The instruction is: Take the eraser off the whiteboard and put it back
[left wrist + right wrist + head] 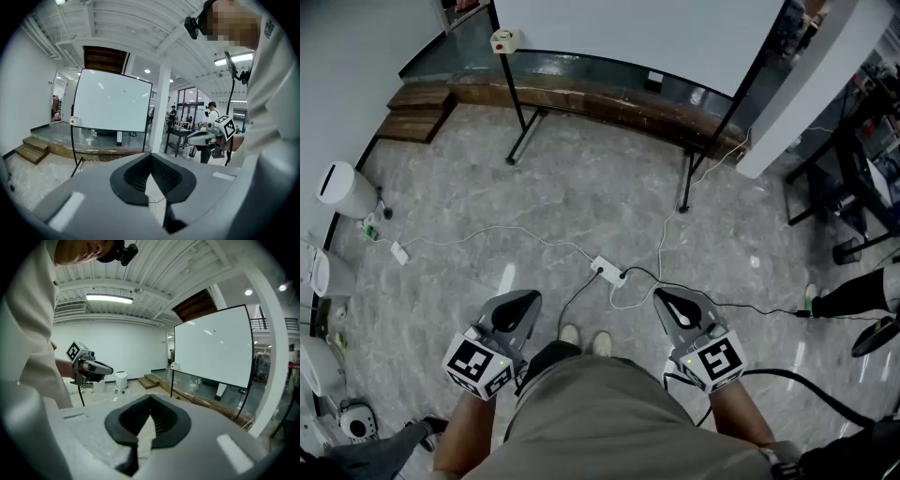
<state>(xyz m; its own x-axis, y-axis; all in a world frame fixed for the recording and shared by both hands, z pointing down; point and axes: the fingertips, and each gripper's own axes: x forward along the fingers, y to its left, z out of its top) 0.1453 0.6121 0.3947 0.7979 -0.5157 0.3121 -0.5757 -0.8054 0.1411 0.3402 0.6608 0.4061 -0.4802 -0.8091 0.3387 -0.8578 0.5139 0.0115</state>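
Note:
The whiteboard point(637, 33) stands on a black frame across the floor ahead, well out of reach. A small pale eraser point(504, 39) sits at its lower left corner; it also shows in the left gripper view as the eraser point(73, 120) and in the right gripper view as the eraser point(174, 365). My left gripper point(522, 302) and right gripper point(667, 298) are held at waist height, side by side, pointing slightly down at the floor. Both have their jaws closed tip to tip with nothing between them, seen along the left gripper point(151, 155) and the right gripper point(150, 397).
A white power strip point(607, 270) with trailing cables lies on the marble floor between me and the board. Wooden steps point(417, 111) and a white bin point(345, 189) are at the left. A white pillar point(811, 84) and a black desk point(853, 178) stand at the right.

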